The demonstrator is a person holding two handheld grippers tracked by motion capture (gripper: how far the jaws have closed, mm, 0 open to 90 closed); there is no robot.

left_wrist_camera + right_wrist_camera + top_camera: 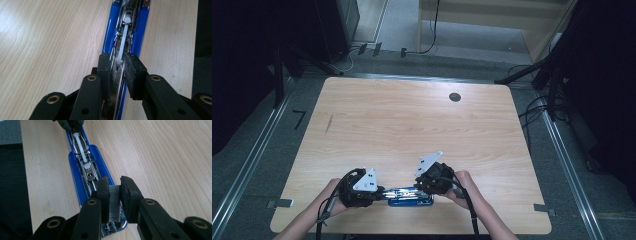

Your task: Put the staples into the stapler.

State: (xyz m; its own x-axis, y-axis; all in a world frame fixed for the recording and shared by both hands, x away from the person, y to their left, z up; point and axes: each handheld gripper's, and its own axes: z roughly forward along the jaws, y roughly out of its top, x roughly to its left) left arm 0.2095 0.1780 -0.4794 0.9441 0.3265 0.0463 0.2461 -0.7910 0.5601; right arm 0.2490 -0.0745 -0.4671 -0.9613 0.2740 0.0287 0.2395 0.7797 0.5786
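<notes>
- A blue metal stapler (409, 196), opened out flat, lies along the near edge of the pale wooden table (412, 125), between the two hands.
- In the left gripper view the stapler's (110, 37) shiny steel magazine channel runs down its middle, with a white plastic pusher strip (123, 40) lying lengthwise in it.
- In the right gripper view the blue base (75, 177) flares wider toward the camera, and the white strip (80, 147) and a small steel slider (89, 173) sit in the open channel.
- A strip of grey metal staples (114, 203) stands on edge between the right gripper's (115, 195) jaws, which are closed on it directly above the stapler's near end.
- The left gripper (117, 72) has its jaws clamped on the stapler's steel rail at the opposite end.
- A small dark round grommet (455, 97) sits in the table's far part, well apart from the work; nothing lies between the grippers and the stapler.
- From above, both forearms come in from the bottom edge; the left gripper (379, 191) and right gripper (422, 187) point inward at each other over the stapler.
</notes>
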